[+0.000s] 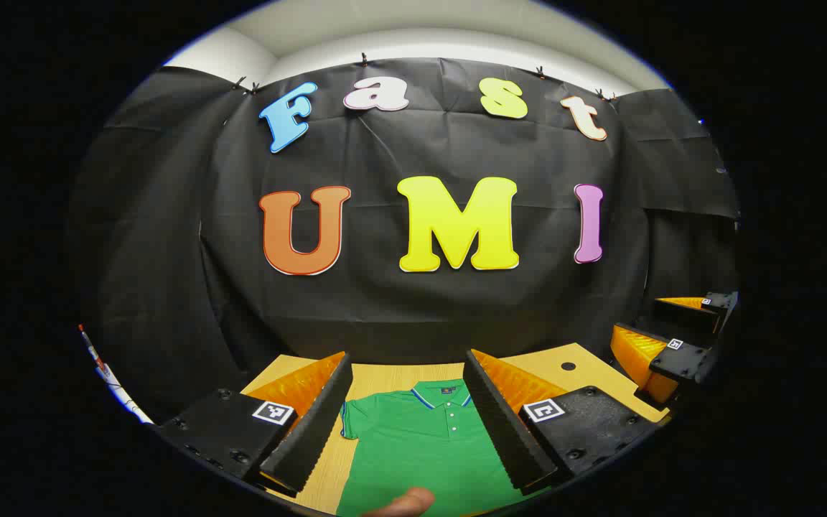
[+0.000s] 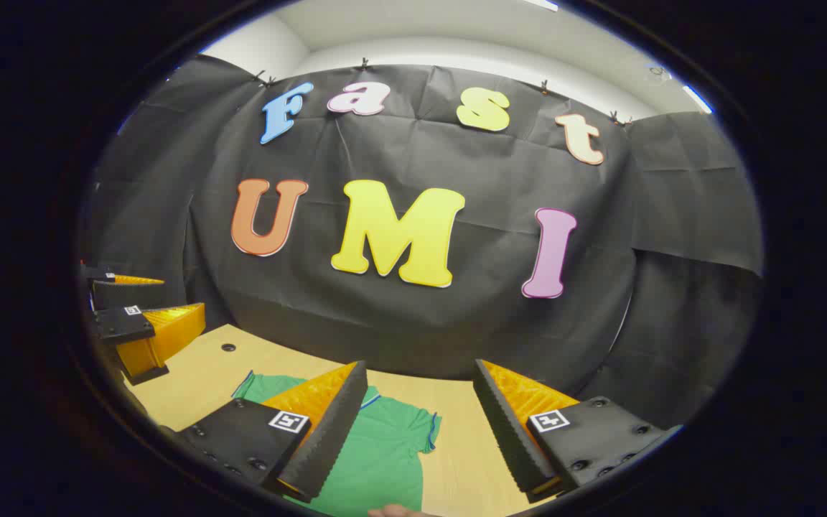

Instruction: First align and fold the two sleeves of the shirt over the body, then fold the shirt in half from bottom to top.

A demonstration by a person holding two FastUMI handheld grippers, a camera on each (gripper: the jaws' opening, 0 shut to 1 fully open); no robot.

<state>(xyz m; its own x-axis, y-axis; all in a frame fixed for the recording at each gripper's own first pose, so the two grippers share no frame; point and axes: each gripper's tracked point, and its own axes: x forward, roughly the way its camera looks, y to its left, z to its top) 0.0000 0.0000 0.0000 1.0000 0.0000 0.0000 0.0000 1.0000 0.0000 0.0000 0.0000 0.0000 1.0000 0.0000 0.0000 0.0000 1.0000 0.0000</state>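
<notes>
A green polo shirt (image 1: 413,445) with a blue-edged collar and white buttons lies flat, front up, on the wooden table (image 1: 377,377). My left gripper (image 1: 408,366) hovers above it, open, its fingers framing the collar and chest with nothing between them. In the right gripper view the shirt (image 2: 377,459) lies lower left, one short sleeve (image 2: 419,431) spread out to the side. My right gripper (image 2: 421,370) is open and holds nothing, above that sleeve and the bare table (image 2: 456,438). Each gripper also appears in the other's view: right gripper (image 1: 672,327), left gripper (image 2: 137,301).
The black cloth wall stands right behind the table's far edge. A small round hole (image 1: 568,366) sits in the tabletop near the back. A fingertip of the person (image 1: 403,502) shows at the bottom edge over the shirt.
</notes>
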